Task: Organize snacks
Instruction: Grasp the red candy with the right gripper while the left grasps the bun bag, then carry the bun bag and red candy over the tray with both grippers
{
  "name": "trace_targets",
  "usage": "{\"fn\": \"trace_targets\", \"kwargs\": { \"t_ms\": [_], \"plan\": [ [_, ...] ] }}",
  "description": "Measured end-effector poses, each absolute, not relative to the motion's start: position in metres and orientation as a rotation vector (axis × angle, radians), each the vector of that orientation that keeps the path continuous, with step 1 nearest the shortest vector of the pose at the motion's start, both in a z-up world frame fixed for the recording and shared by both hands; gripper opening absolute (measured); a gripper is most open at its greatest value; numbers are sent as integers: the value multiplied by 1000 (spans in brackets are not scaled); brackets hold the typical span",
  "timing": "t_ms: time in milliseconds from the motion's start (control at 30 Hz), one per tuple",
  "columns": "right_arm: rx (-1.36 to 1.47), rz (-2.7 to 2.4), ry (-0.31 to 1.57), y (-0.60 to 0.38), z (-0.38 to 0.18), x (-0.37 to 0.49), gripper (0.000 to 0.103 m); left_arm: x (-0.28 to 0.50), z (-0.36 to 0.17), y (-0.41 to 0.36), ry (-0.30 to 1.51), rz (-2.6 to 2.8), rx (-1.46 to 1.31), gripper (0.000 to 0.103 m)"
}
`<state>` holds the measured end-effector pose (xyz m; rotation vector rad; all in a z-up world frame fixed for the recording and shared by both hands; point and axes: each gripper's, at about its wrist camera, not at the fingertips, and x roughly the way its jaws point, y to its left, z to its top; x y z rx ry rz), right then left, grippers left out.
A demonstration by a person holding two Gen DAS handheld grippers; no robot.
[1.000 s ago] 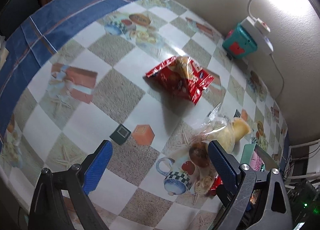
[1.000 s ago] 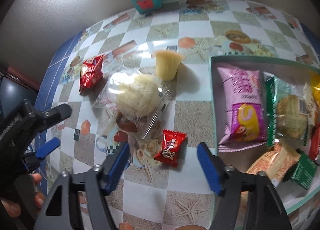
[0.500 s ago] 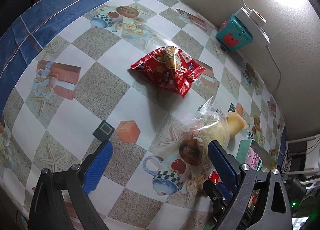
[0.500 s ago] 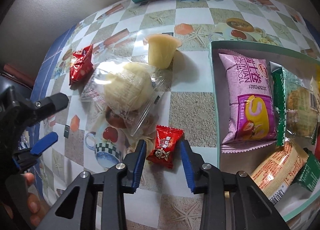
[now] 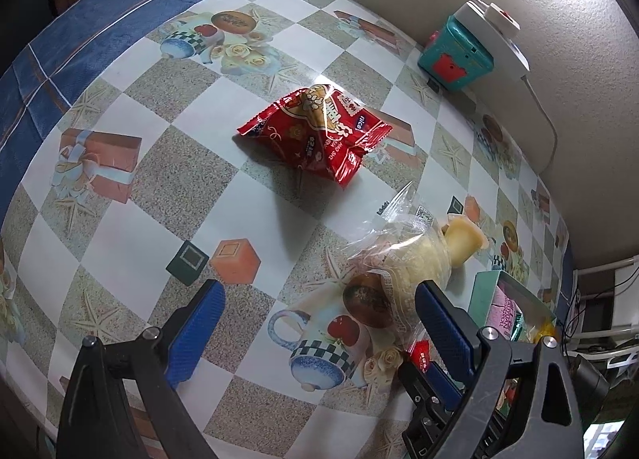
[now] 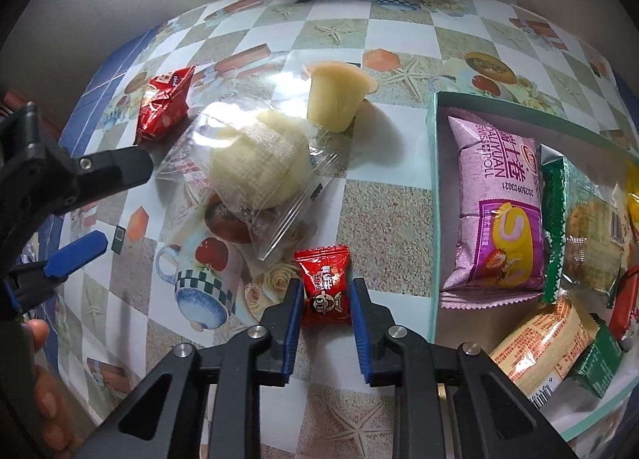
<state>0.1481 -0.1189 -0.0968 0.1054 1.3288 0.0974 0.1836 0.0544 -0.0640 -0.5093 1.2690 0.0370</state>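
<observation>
Now clamped narrow on the small red candy (image 6: pixel 325 291), lower centre, right tongs (image 6: pixel 324 301) having just been closing, likely for transfer into the teal box (image 6: pixel 433 195) at right. Left tongs (image 5: pixel 315 323) spread wide, holding nothing, above the surface (image 5: pixel 120 227).

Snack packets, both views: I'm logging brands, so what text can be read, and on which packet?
"DALIYUAN SWISS ROLL" and "2025090321": pink packet in the box.
"nice": big red bag.
Other print on that bag: too small to read.
Small red candy in the right gripper: characters blurred.
Clear bun bag, green packets: unreadable.
</observation>
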Motion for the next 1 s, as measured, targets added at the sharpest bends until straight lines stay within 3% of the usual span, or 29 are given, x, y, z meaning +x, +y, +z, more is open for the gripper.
{"fn": "trace_targets", "kwargs": {
  "t_ms": [733,833,1000],
  "plan": [
    [159,77,1212,-170,-63,159,23,208,-85,16,1280,-76,-580,95],
    [162,76,1207,-167,-62,157,23,208,-88,22,1256,-77,-639,88],
    [180,68,1207,-171,-61,156,23,208,-90,40,1220,-63,-713,88]
  ]
}}
